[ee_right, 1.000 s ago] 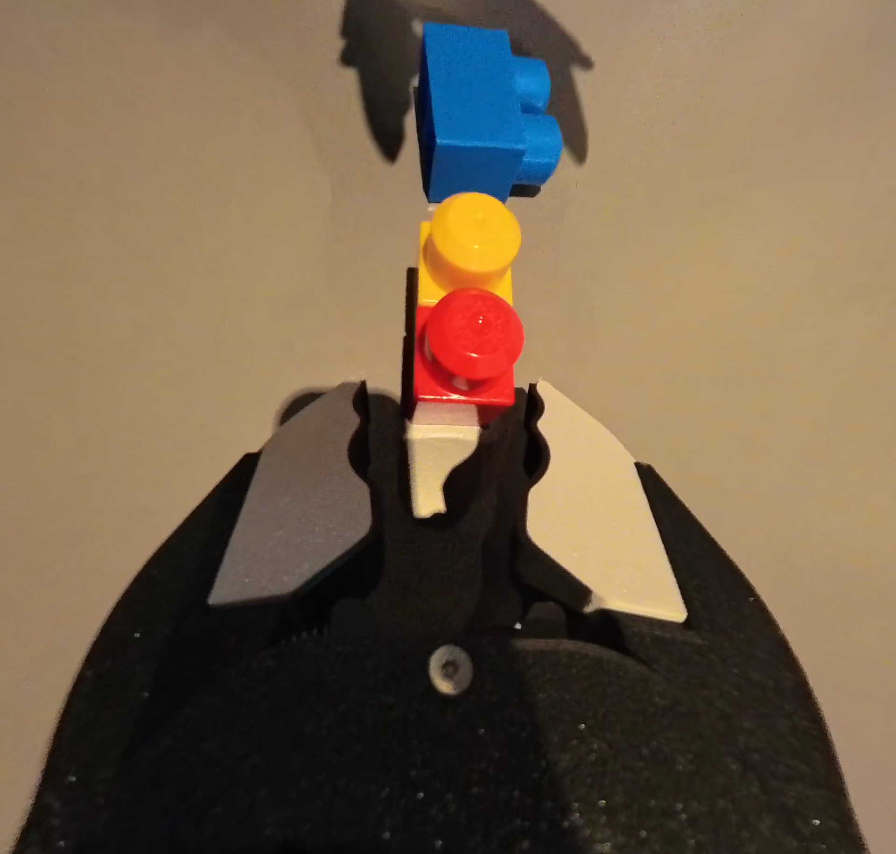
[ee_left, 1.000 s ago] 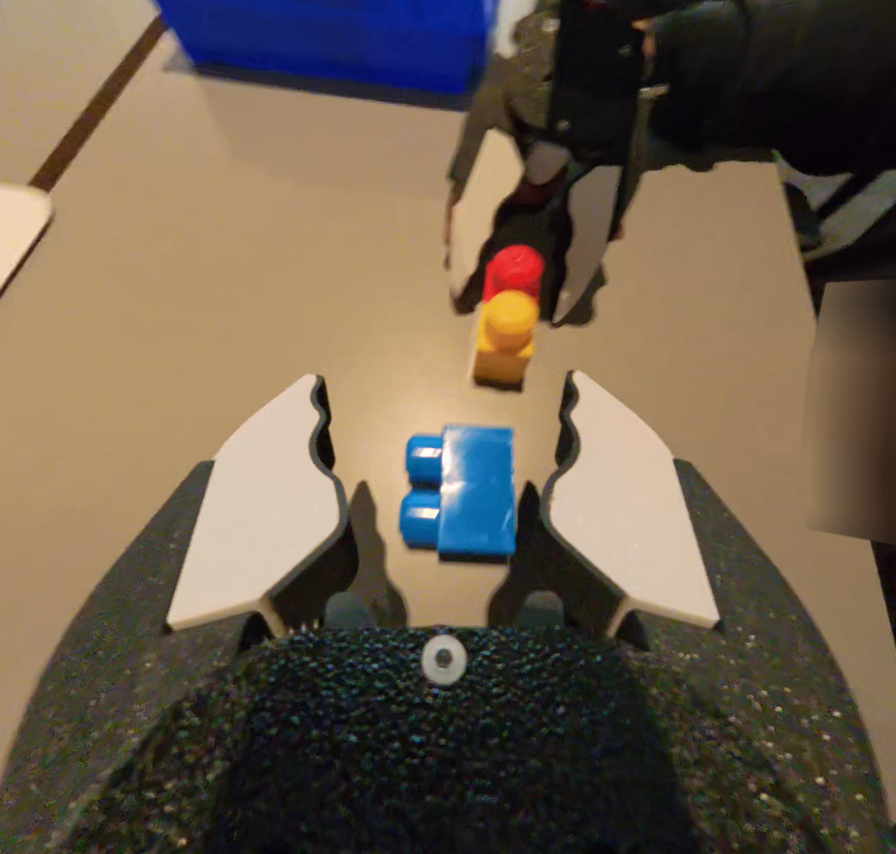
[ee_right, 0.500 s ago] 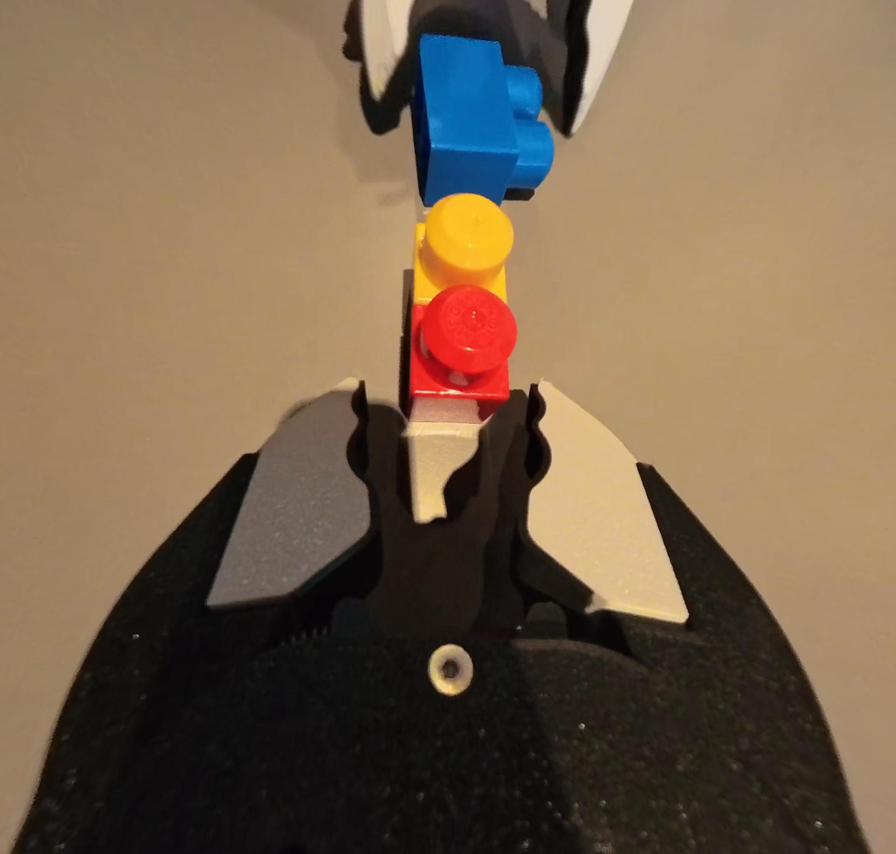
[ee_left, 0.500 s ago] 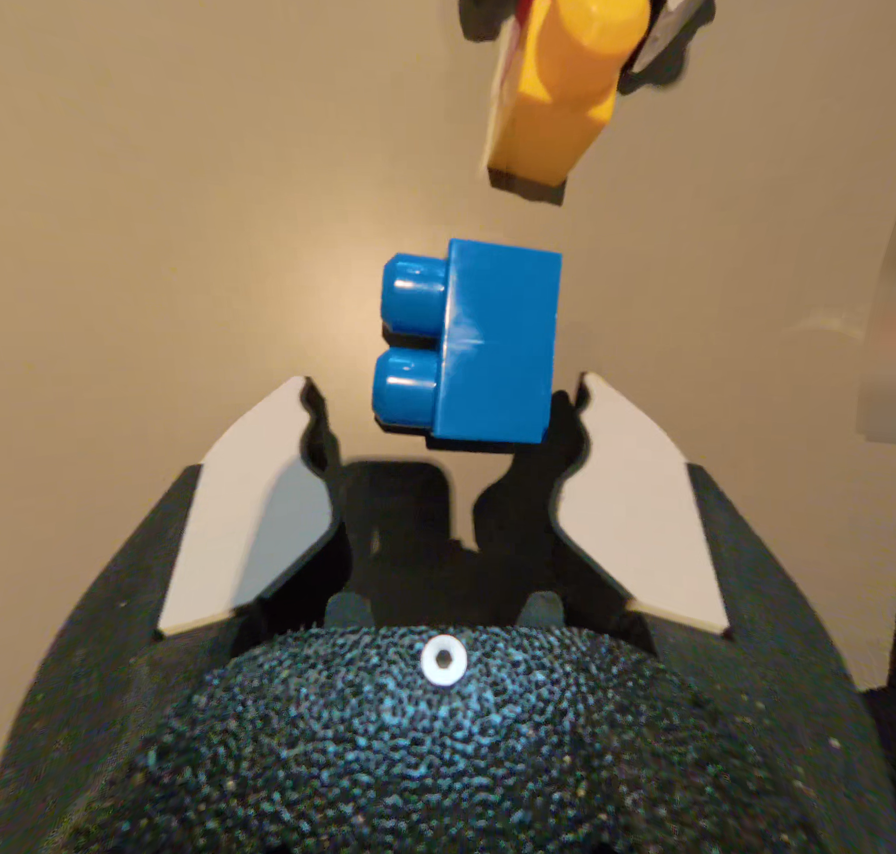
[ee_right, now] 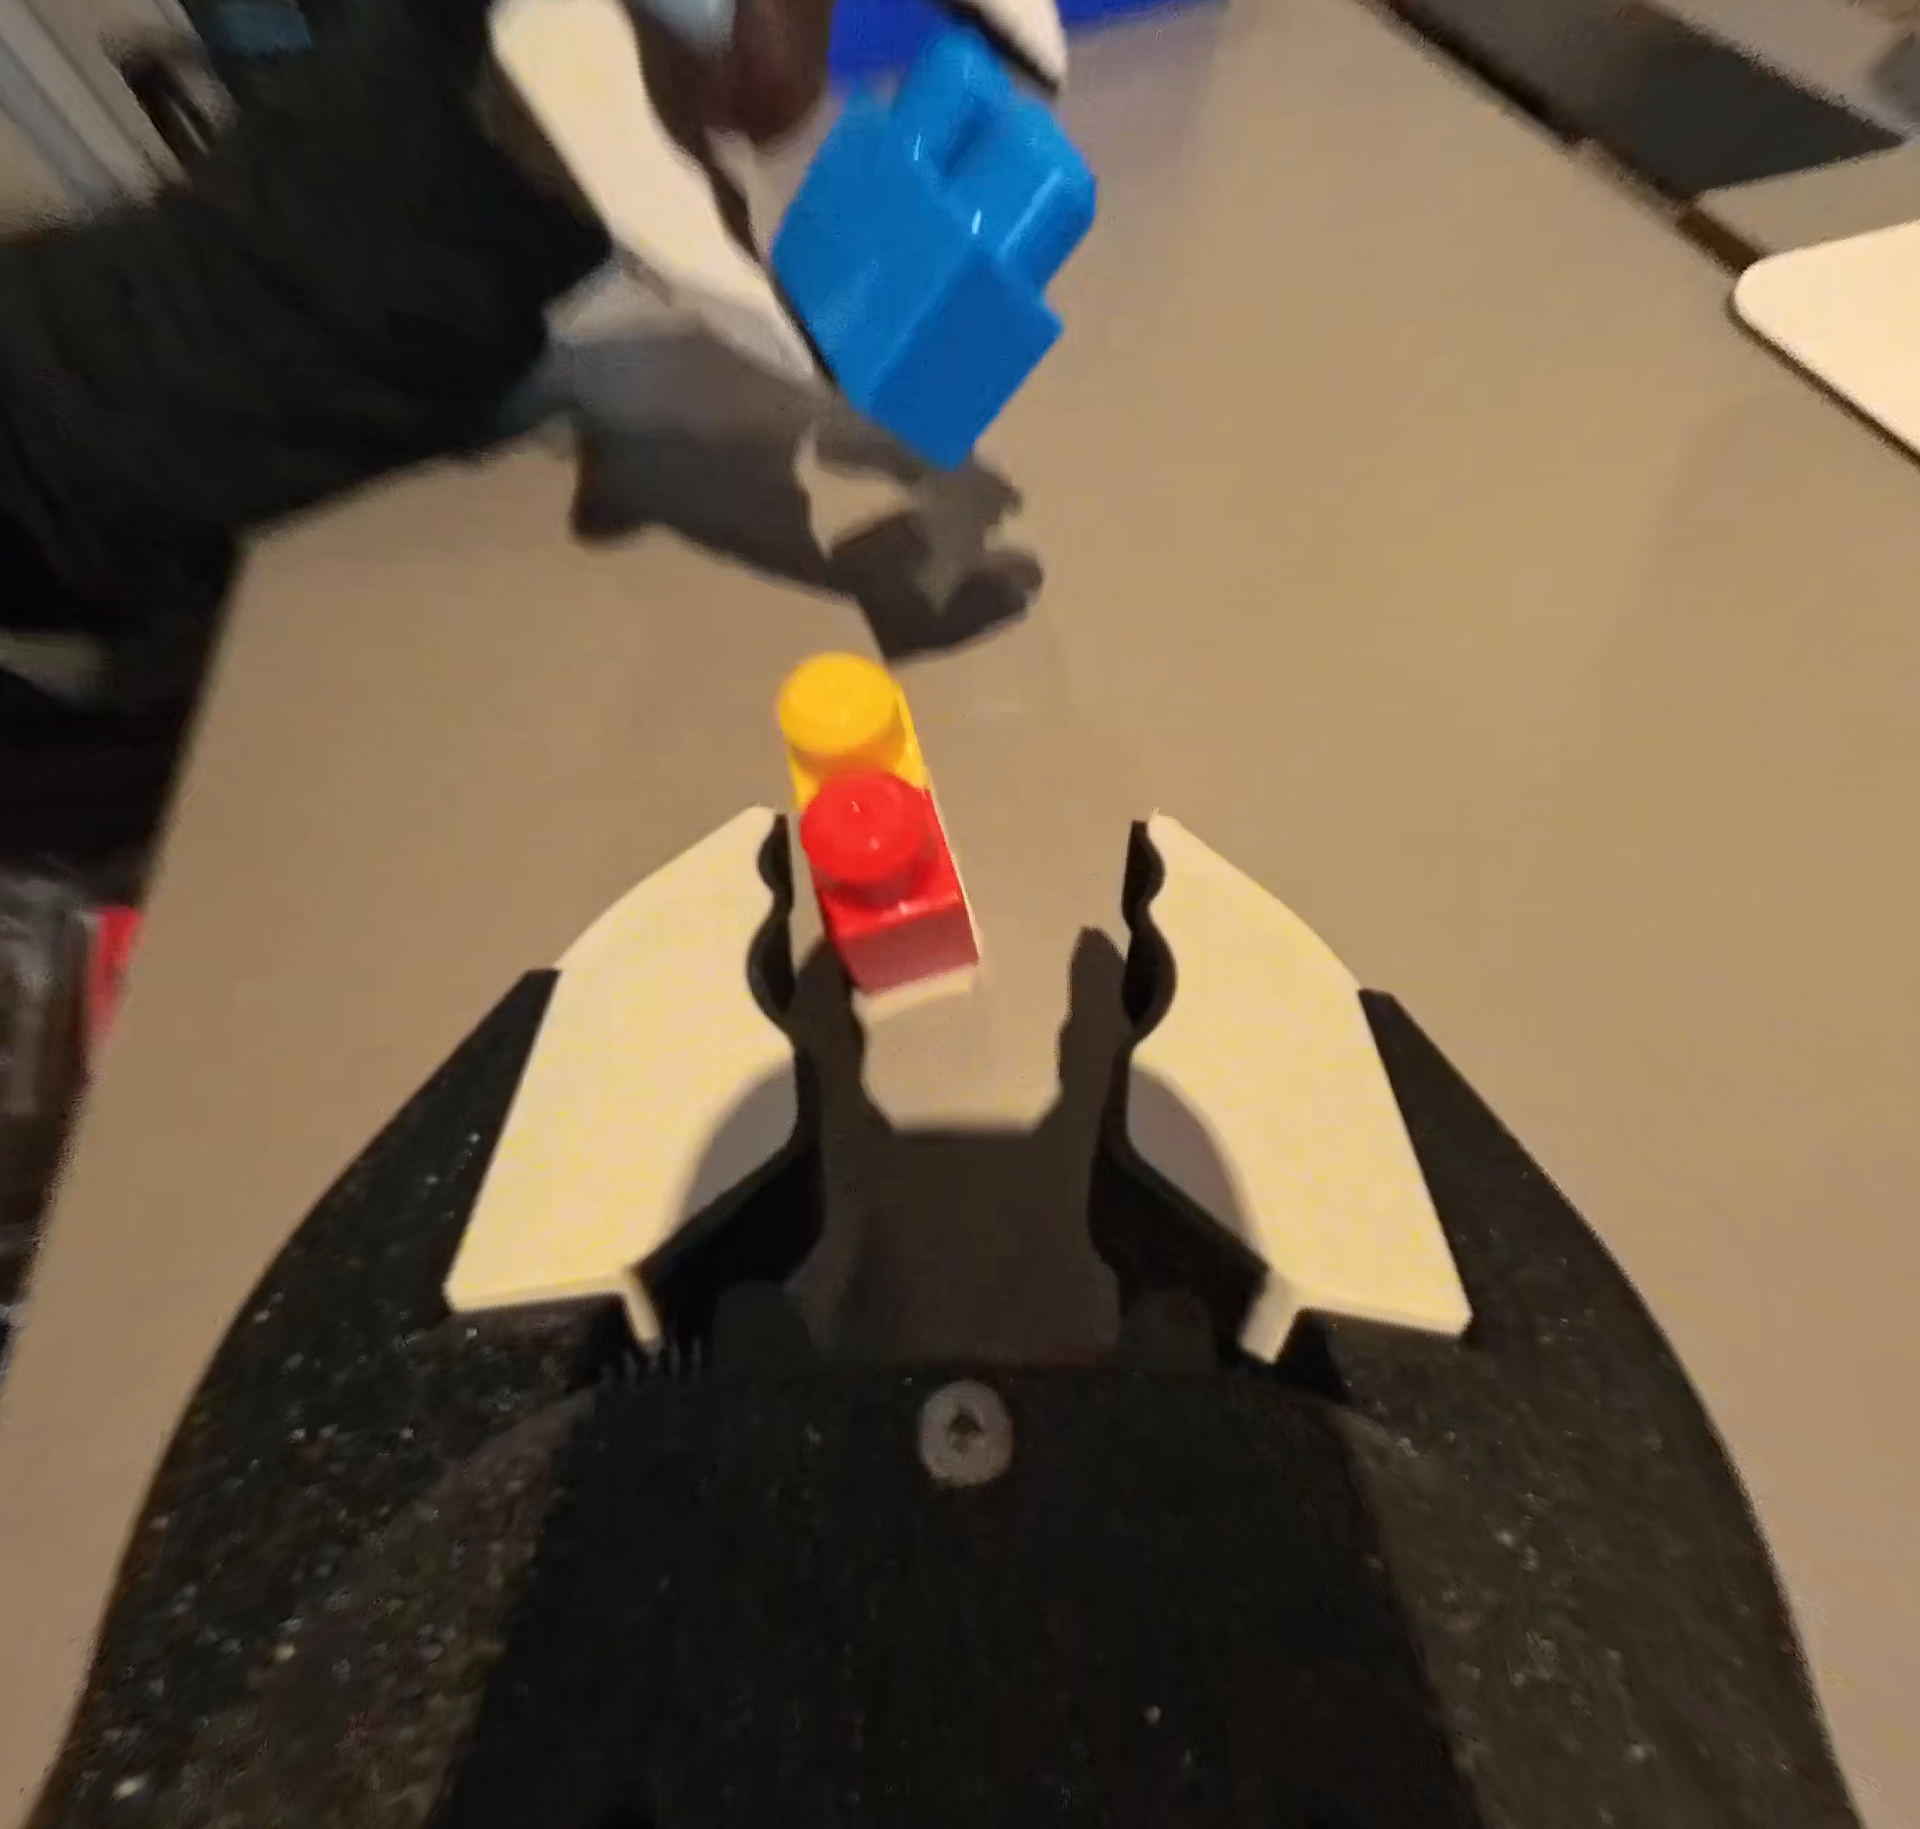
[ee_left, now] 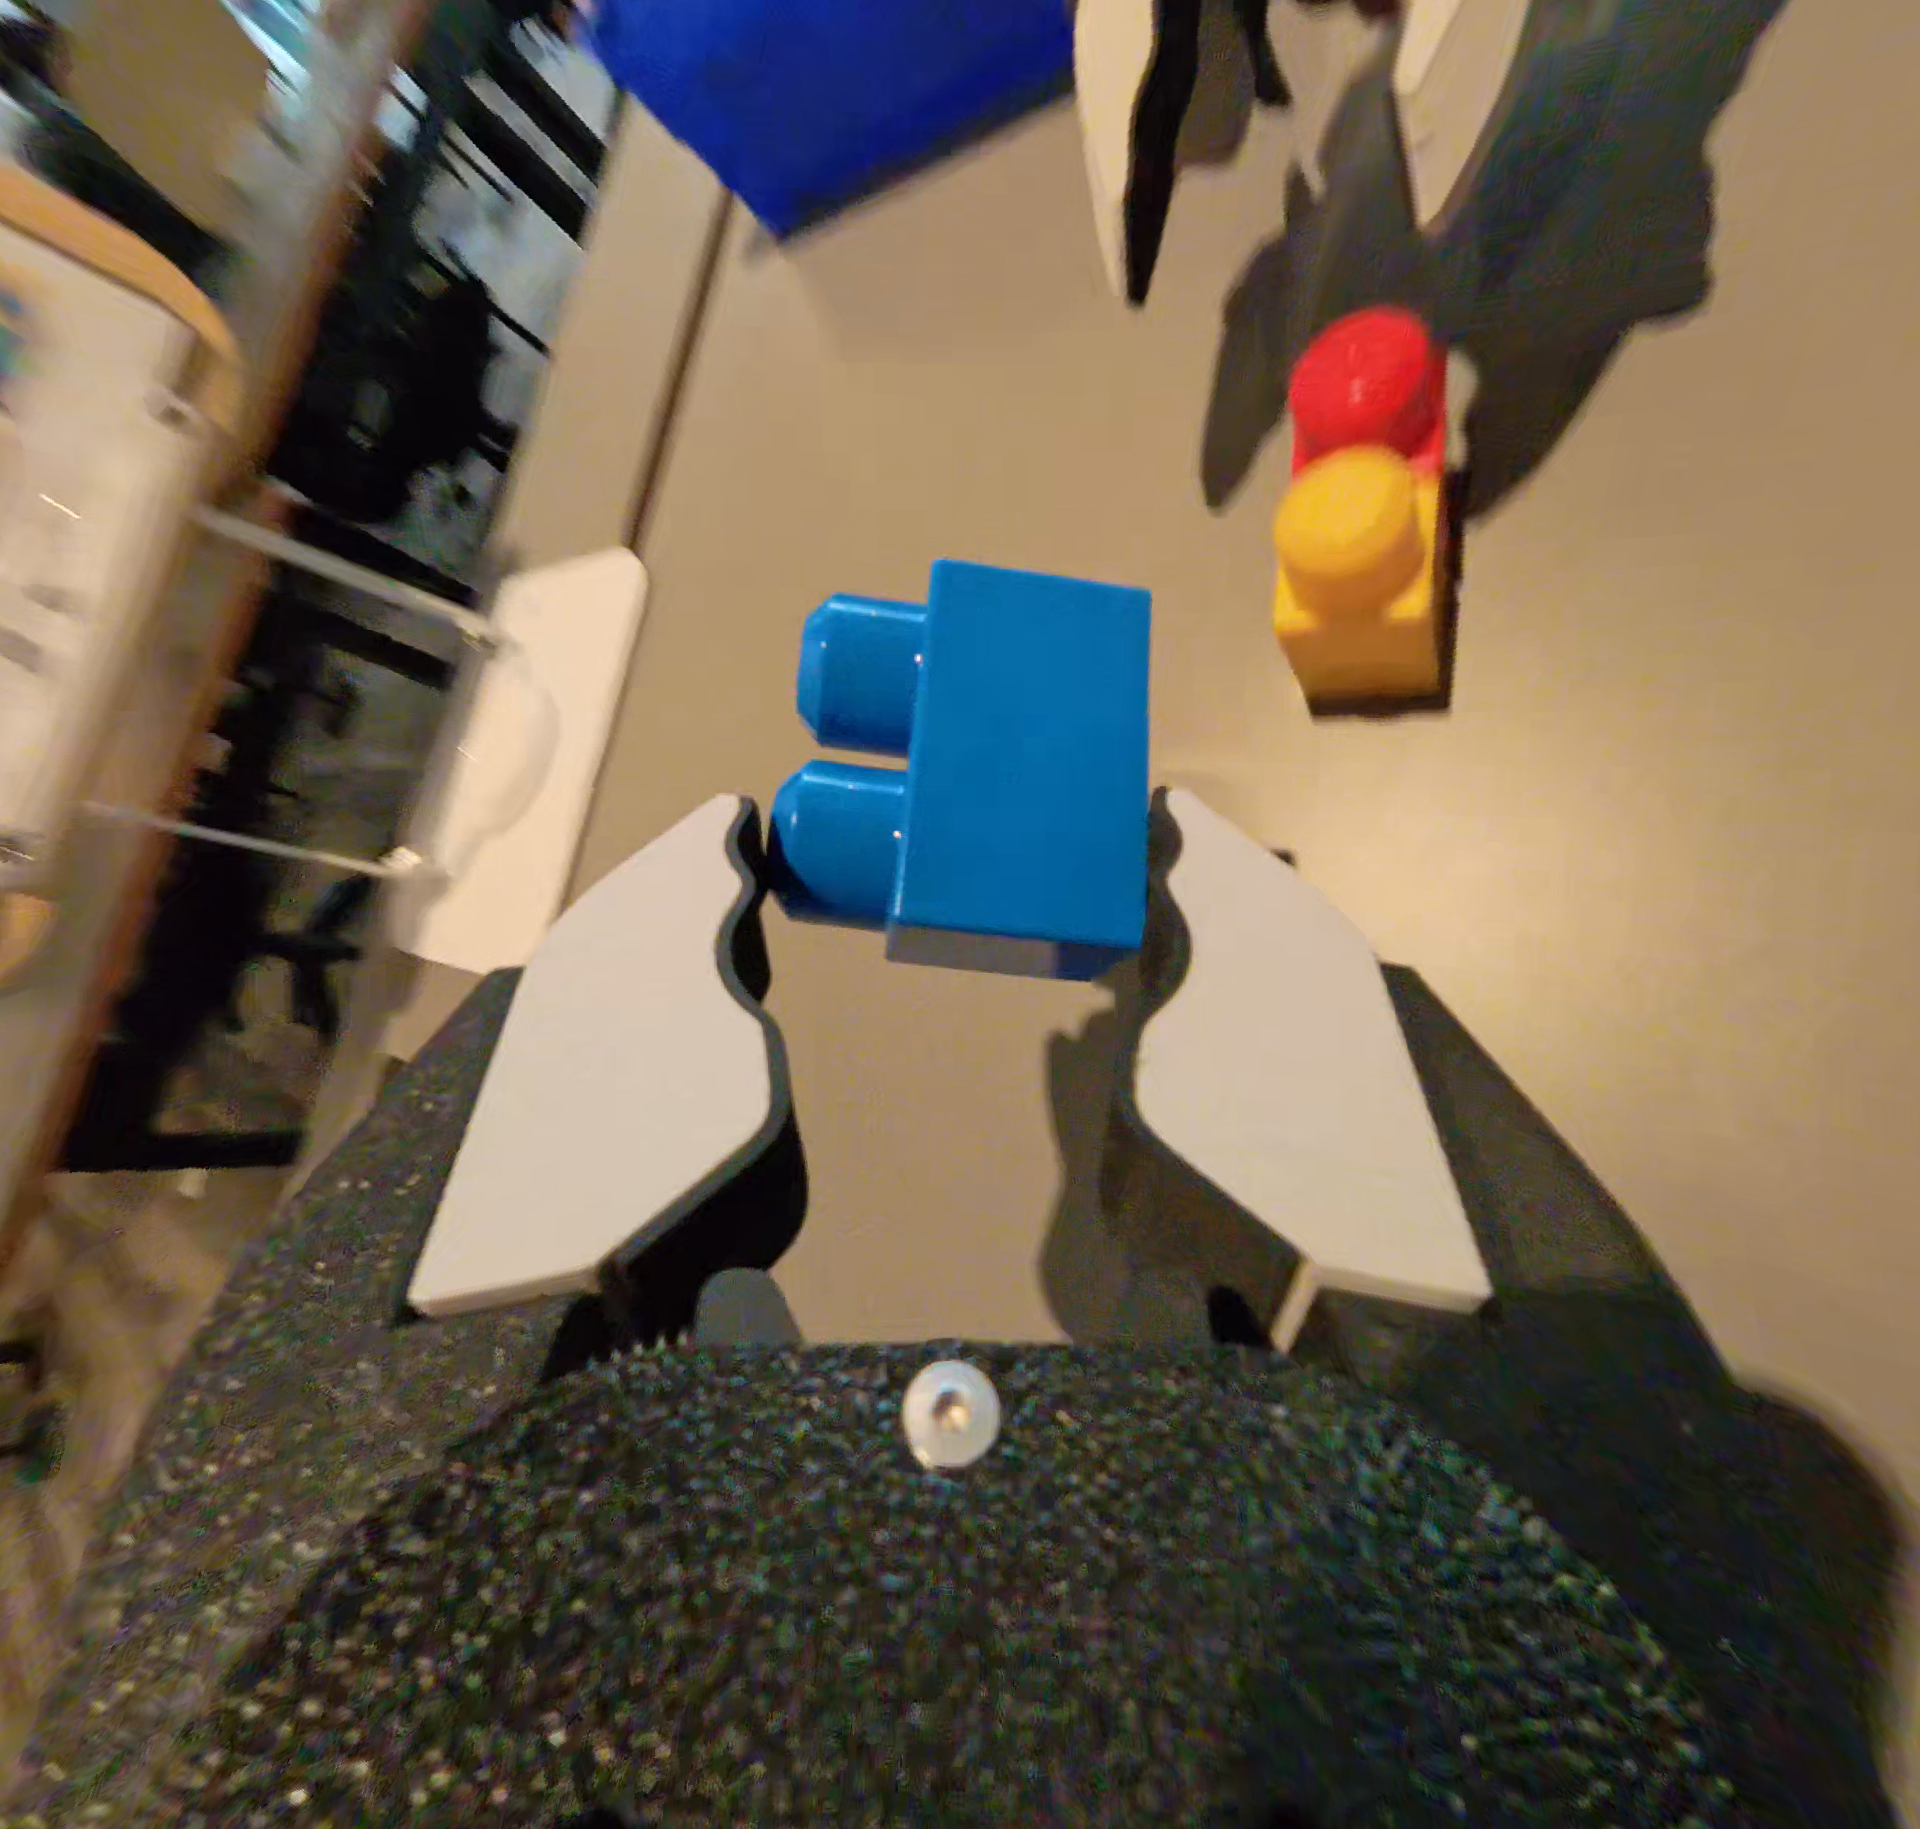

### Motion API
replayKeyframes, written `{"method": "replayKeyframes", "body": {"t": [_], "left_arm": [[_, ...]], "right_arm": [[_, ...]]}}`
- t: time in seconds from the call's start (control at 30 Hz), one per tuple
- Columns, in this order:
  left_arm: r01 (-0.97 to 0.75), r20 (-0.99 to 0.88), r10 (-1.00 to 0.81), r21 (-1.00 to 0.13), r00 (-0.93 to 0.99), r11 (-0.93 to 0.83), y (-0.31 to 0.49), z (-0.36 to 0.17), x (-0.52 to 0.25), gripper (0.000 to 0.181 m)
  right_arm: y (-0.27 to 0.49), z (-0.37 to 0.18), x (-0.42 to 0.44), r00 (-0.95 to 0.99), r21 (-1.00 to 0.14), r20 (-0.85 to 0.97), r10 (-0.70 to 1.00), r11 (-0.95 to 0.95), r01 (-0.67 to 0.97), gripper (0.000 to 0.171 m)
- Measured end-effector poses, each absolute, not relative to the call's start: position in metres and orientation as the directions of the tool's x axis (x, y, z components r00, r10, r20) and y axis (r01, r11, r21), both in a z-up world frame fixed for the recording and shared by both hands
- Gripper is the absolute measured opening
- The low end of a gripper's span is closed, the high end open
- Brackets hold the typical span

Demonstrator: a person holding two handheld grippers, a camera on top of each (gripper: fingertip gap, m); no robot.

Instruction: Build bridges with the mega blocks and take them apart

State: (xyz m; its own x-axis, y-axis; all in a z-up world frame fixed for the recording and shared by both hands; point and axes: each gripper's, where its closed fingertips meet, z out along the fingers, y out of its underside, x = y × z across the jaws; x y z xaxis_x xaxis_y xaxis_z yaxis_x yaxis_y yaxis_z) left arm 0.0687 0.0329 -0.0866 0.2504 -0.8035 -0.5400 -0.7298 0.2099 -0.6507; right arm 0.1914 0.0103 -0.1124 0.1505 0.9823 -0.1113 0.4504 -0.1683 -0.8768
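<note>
My left gripper is shut on a blue two-stud block lying on its side, and holds it in the air above the tan table. In the right wrist view the blue block hangs tilted, above and beyond the other blocks. A red one-stud block and a yellow one-stud block stand side by side on the table. They also show in the left wrist view, red behind yellow. My right gripper is open, and the red block stands just inside its left fingertip.
A blue bin stands at the far side of the table. A white board sits at the left table edge, and dark mats lie beyond. A person's dark sleeve reaches over the table's left side in the right wrist view. The grippers' ends are close to 15 cm from one another.
My left gripper has shut on the blue block and lifted it off the table. My right gripper has opened wider and drawn back, leaving the red and yellow blocks standing.
</note>
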Motion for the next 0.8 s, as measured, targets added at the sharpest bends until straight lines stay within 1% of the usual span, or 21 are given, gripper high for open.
{"method": "replayKeyframes", "body": {"t": [0.03, 0.1, 0.27, 0.4, 0.47, 0.53, 0.6, 0.63, 0.7, 0.8], "left_arm": [[-0.716, -0.58, -0.773, -0.652, 0.259, 0.25, 0.031, -0.077, 0.077, 0.069], [-0.707, -0.651, -0.712, -0.632, 0.263, 0.317, 0.027, -0.065, 0.091, 0.069], [-0.688, -0.771, -0.602, -0.552, 0.208, 0.47, 0.007, -0.054, 0.132, 0.069], [-0.684, -0.824, -0.548, -0.483, 0.143, 0.547, -0.008, -0.058, 0.159, 0.069], [-0.677, -0.827, -0.55, -0.473, 0.119, 0.564, -0.013, -0.062, 0.167, 0.069], [-0.672, -0.825, -0.554, -0.473, 0.11, 0.57, -0.015, -0.065, 0.171, 0.069], [-0.66, -0.813, -0.567, -0.497, 0.128, 0.564, -0.012, -0.066, 0.171, 0.069], [-0.64, -0.791, -0.597, -0.53, 0.135, 0.557, -0.013, -0.067, 0.171, 0.069], [-0.584, -0.707, -0.69, -0.629, 0.154, 0.513, -0.015, -0.067, 0.169, 0.065], [-0.498, -0.533, -0.827, -0.774, 0.18, 0.391, -0.016, -0.065, 0.165, 0.069]], "right_arm": [[0.009, -0.102, 0.19, 0.147, -0.895, -0.152, 0.977, -0.199, 0.399, 0.061], [0.005, -0.087, 0.188, 0.124, -0.914, -0.202, 0.972, -0.232, 0.332, 0.06], [-0.008, -0.07, 0.179, 0.052, -0.926, -0.277, 0.959, -0.281, 0.254, 0.064], [-0.016, -0.069, 0.172, 0.019, -0.922, -0.297, 0.955, -0.292, 0.252, 0.064], [-0.02, -0.072, 0.17, 0.004, -0.921, -0.29, 0.957, -0.28, 0.271, 0.058], [-0.024, -0.071, 0.169, -0.023, -0.927, -0.277, 0.961, -0.261, 0.268, 0.04], [-0.022, -0.07, 0.17, -0.012, -0.936, -0.247, 0.969, -0.235, 0.263, 0.039], [-0.02, -0.068, 0.171, -0.002, -0.943, -0.226, 0.974, -0.218, 0.252, 0.038], [-0.015, -0.061, 0.174, 0.023, -0.959, -0.179, 0.984, -0.18, 0.22, 0.037], [-0.009, -0.051, 0.18, 0.043, -0.975, -0.143, 0.989, -0.148, 0.167, 0.037]]}}
